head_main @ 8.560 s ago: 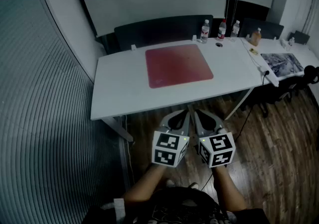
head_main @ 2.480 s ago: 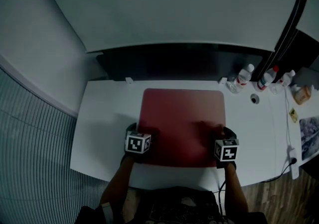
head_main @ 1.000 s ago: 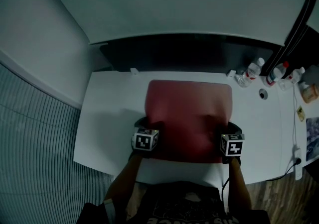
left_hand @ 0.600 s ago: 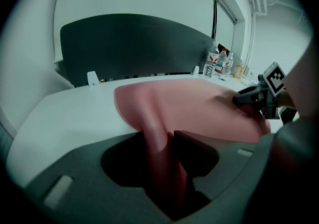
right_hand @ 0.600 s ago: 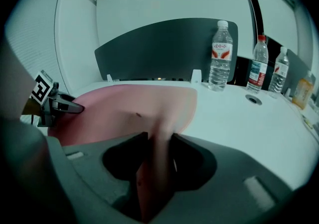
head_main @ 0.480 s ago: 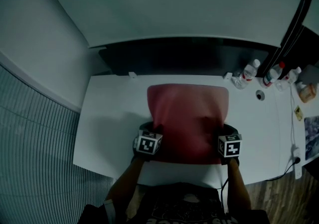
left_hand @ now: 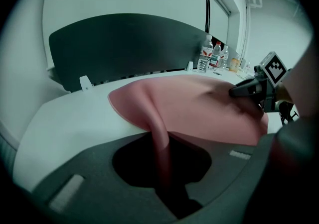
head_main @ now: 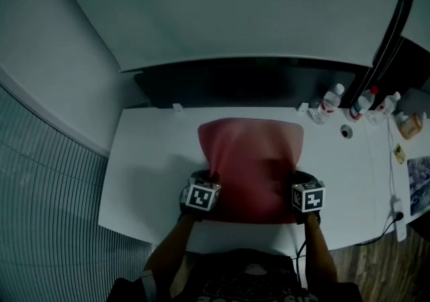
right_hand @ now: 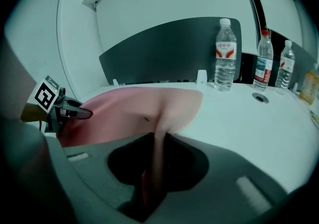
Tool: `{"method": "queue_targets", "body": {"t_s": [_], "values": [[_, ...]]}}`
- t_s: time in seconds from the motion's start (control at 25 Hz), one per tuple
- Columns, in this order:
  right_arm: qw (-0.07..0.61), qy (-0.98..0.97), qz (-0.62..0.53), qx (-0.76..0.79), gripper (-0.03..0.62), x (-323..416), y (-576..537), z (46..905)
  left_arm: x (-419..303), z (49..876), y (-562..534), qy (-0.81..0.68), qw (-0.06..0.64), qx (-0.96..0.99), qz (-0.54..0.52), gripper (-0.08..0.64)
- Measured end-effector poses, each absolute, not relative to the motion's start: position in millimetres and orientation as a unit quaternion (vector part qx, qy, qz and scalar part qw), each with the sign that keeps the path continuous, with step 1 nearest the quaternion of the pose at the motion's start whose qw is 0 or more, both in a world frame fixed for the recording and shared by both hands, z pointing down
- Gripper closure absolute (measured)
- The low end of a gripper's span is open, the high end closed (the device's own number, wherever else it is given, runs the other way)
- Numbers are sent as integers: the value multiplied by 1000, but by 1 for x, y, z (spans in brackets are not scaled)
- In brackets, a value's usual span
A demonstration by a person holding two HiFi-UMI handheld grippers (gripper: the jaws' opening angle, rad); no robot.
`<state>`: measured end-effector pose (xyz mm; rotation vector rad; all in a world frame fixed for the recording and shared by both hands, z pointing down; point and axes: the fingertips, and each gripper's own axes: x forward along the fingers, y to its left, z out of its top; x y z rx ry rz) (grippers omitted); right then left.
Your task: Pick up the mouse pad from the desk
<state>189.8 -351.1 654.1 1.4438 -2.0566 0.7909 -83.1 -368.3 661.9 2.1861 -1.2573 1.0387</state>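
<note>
A red mouse pad [head_main: 252,160] lies on the white desk [head_main: 148,160], its two near corners lifted and pulled inward. My left gripper [head_main: 209,180] holds the pad's near left edge, and its jaws have just been closing on it. In the left gripper view a fold of the mouse pad [left_hand: 199,108] runs down between the left gripper's [left_hand: 162,158] jaws. My right gripper [head_main: 300,178] grips the near right edge the same way, its jaws also just closing. In the right gripper view the mouse pad [right_hand: 129,108] rises as a thin ridge into the right gripper [right_hand: 155,166].
Three water bottles [head_main: 332,101] stand at the desk's back right, next to a round cable hole [head_main: 346,131] and an amber bottle [head_main: 410,126]. A dark partition [head_main: 248,82] runs along the desk's far edge. The nearest bottle [right_hand: 225,55] stands beyond the pad's far corner.
Both sets of jaws have closed on the pad's near side edges. The left gripper moved slightly inward, and the pad's near end now looks narrower and buckled.
</note>
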Motion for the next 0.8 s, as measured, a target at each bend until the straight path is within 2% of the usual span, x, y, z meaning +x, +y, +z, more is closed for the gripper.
{"method": "queue_targets", "body": {"t_s": [0.8], "values": [[237,-770,207,555,523,170,-343,588,-78,609,-357,-460,203,808,307,501]]}}
